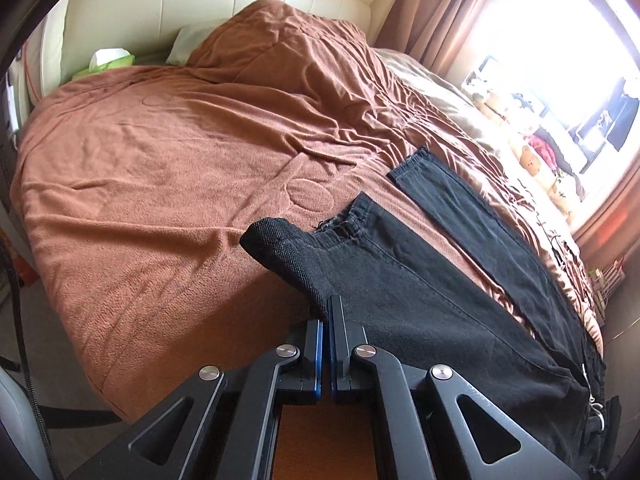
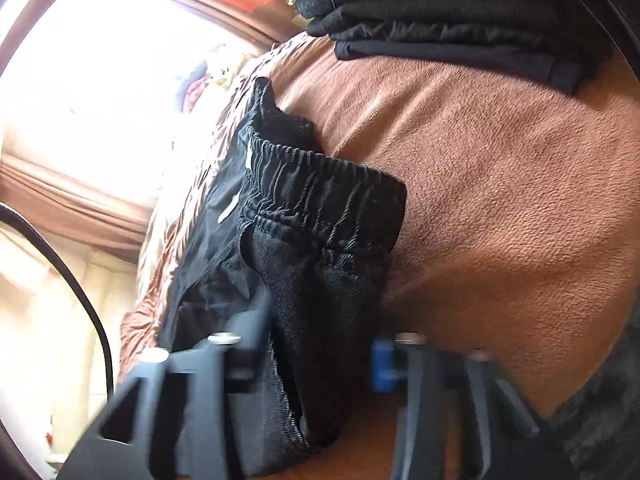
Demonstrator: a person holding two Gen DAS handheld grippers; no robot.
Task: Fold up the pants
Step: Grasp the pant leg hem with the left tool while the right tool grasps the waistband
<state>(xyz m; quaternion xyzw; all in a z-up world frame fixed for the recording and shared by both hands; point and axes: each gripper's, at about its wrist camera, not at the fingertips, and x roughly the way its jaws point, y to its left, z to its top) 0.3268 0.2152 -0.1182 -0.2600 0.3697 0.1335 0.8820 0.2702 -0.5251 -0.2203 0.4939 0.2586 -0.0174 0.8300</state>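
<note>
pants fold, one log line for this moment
left gripper: shut on black pants leg hem | right gripper: open around waistband | surface: brown blanket | fold: not done

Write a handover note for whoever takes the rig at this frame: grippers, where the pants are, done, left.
Left gripper: shut on a hem corner of the black pants, lifted off the brown bedspread.
Right gripper: blurred; jaws look apart around the elastic waistband.
Other leg lies flat toward the window.
Folded dark clothes are stacked further along the bed.
Done: ends gathered. Left: every fold.
</note>
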